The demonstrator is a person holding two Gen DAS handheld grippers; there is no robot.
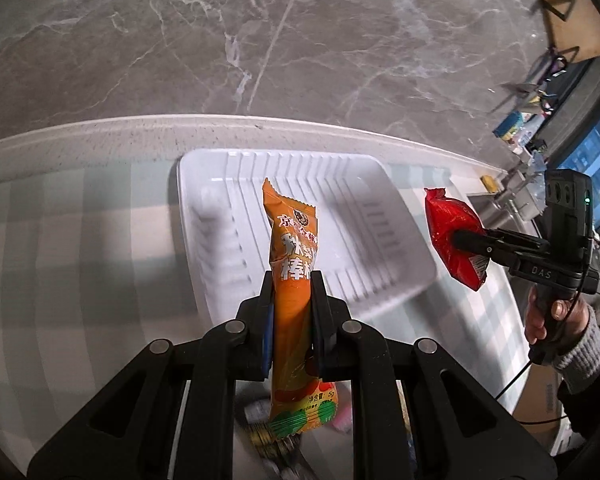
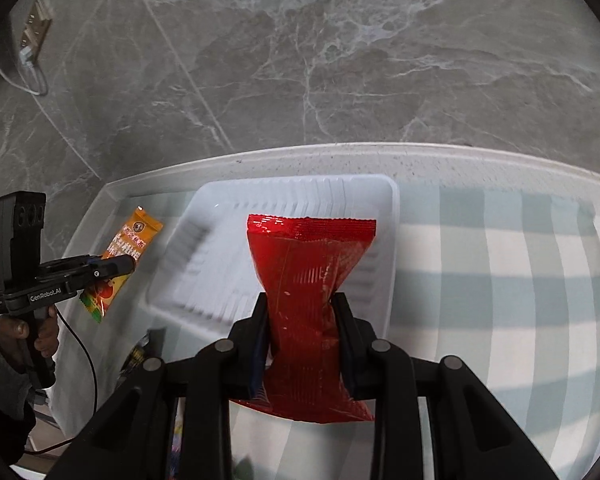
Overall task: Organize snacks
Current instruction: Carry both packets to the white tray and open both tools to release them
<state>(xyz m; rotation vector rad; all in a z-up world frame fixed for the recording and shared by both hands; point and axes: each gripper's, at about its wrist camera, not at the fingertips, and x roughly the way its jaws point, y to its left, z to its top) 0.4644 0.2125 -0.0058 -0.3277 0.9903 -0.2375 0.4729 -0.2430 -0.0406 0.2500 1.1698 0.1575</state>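
My left gripper (image 1: 291,280) is shut on an orange snack stick packet (image 1: 292,248) and holds it upright above the near edge of a white ribbed plastic tray (image 1: 360,208). My right gripper (image 2: 300,300) is shut on a red snack packet (image 2: 308,272) and holds it above the same tray (image 2: 384,248). In the left wrist view the right gripper (image 1: 460,238) with the red packet (image 1: 452,224) hangs right of the tray. In the right wrist view the left gripper (image 2: 130,266) with the orange packet (image 2: 134,240) hangs left of the tray.
The tray sits on a table with a pale green checked cloth (image 2: 500,280) and a white rim (image 1: 100,132), above a grey marble floor (image 1: 260,40). More loose snacks (image 1: 268,436) lie below my left gripper. A shelf with clutter (image 1: 532,120) stands far right.
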